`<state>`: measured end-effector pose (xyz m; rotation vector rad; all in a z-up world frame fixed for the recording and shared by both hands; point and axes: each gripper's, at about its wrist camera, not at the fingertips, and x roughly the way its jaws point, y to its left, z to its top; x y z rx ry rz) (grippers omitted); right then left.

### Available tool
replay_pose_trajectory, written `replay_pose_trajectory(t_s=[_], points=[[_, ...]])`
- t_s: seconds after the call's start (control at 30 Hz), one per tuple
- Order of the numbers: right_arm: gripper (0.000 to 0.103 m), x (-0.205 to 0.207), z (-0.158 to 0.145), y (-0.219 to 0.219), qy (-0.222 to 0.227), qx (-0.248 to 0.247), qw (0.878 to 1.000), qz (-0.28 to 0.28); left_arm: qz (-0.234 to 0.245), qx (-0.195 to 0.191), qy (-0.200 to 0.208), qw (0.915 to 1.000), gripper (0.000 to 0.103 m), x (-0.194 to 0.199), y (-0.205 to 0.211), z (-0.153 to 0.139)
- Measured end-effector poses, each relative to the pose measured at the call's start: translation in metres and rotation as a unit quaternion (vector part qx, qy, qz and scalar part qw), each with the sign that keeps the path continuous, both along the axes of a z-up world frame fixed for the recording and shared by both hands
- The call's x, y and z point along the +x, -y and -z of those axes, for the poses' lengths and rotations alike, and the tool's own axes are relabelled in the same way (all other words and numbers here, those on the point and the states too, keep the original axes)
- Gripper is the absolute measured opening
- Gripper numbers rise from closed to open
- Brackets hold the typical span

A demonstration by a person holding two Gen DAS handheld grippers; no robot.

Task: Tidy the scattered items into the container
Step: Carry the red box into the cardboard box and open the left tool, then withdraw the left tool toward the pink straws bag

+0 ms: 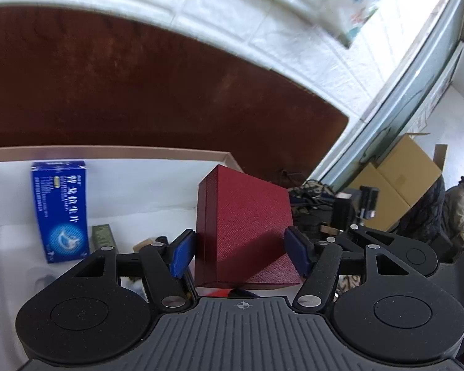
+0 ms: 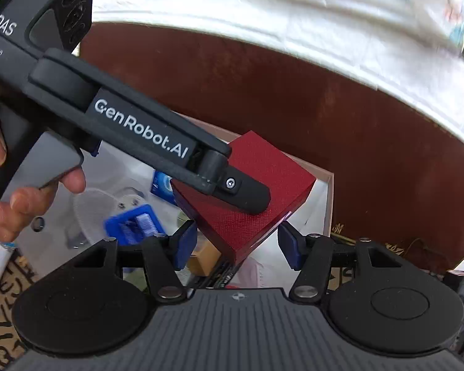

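Left wrist view has the box [image 1: 244, 225] dead ahead at centre frame, standing on end with its long side running up the picture, at the right-hand end of the container [image 1: 108, 152] just inside the rim's corner. A blue carton [image 1: 58, 210] stands well to the left of it against the white lining. My left gripper [image 1: 241, 250] straddles the box with its jaws wide. Each pad sits right against a side face, but I cannot tell whether they press or merely stand beside it. In the right wrist view the same box sits at centre frame, turned so that one corner points down into the gap of my right gripper [image 2: 237, 241]. Those jaws are about half open, and both pads seem to meet the two slanting faces, so I judge that this hand has hold of it. From here the left gripper's finger lies across the top face, coming in from the upper left, with my hand [image 2: 31, 194] on its handle at the left edge. The container's rim [image 2: 328, 185] shows just right of the box. Both grippers are at the box, neither nearer. What the coming move turns on, I think, is that the box sits inside the rim's right corner, so it goes down rather than across.
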<state>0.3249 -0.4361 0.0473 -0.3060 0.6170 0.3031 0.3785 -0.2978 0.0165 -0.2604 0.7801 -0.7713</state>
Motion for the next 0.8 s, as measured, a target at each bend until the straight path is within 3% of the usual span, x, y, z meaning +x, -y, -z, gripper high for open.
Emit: replay_pose_trajectory(t_s=[0.07,0.2,0.47,0.67,0.8], points=[[0.063,0.011,0.008,0.003,-0.008,-0.009,1.000,-0.002,0.008,0.006,-0.004,0.9999,0.077,0.009,0.007,0.010],[0.064,0.025,0.022,0.000,-0.019,-0.043,0.999,0.001,0.015,0.040,-0.048,0.9979,0.096,0.020,0.021,0.027],[0.096,0.003,0.027,-0.012,0.011,-0.072,0.997,0.025,0.036,0.076,-0.044,0.9955,0.102,0.006,0.016,0.027],[0.097,-0.020,0.004,-0.019,0.013,-0.047,0.998,0.043,0.041,0.075,-0.038,0.9956,0.103,-0.022,0.001,0.007],[0.099,-0.058,-0.019,-0.036,0.032,-0.037,0.998,0.040,0.046,0.062,-0.021,0.9968,0.103,-0.057,-0.021,-0.015]])
